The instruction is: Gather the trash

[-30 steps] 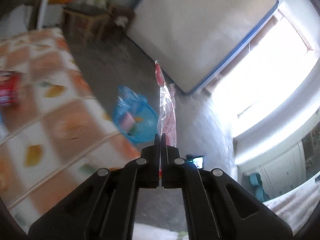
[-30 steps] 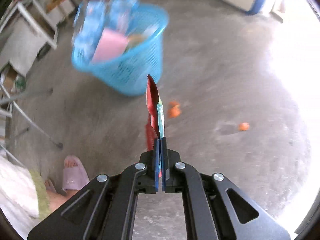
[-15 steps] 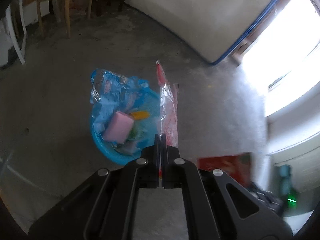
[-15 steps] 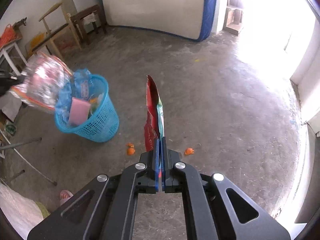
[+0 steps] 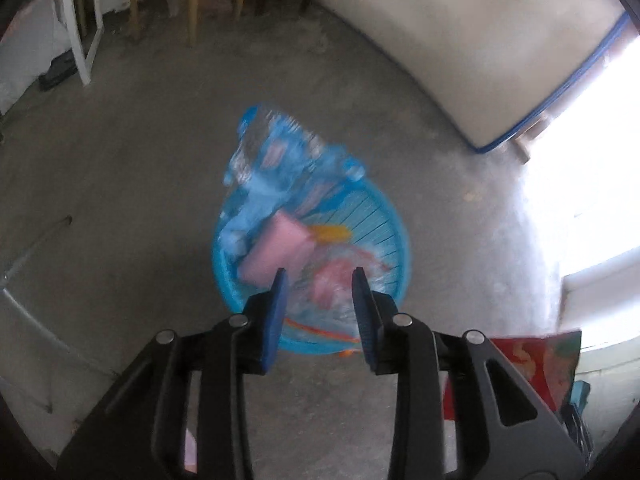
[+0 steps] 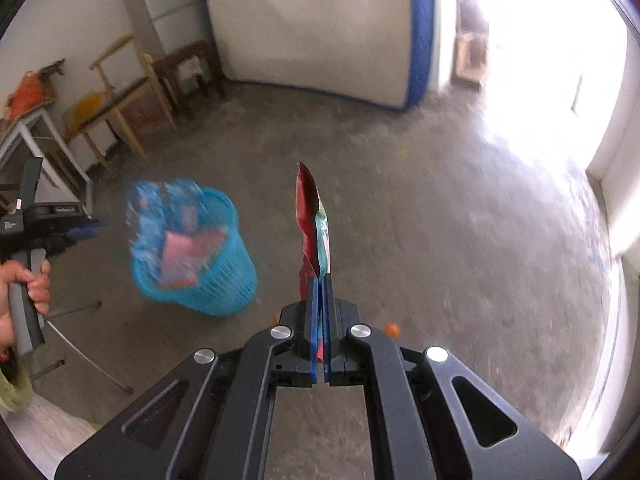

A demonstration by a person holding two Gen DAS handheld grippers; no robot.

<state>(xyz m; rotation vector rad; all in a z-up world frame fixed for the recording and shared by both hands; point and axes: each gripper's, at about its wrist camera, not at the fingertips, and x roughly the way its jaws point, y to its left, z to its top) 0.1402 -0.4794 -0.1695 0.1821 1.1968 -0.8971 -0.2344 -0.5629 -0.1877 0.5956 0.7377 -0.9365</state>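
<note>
Left claw point(image 5: 320, 312) above blue basket point(image 5: 394, 224) on floor, jaws just opening, nothing between; clear pink wrapper point(image 5: 332, 280) lying in basket. Right claw point(image 6: 321, 316) clamped on red packet point(image 6: 307, 216), right of basket.

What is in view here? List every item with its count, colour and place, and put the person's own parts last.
basket: one, blue, on the concrete floor, holding trash.
pink block: one, inside the basket.
clear wrapper: one, red print, in the basket below the open left jaws, which have just been opening.
red packet: one, clamped upright in the right gripper.
orange scraps: a few, on the floor.
mattress: one, white, blue-edged, against the wall.
left gripper: one, black.
hand: one, gripping its handle.
</note>
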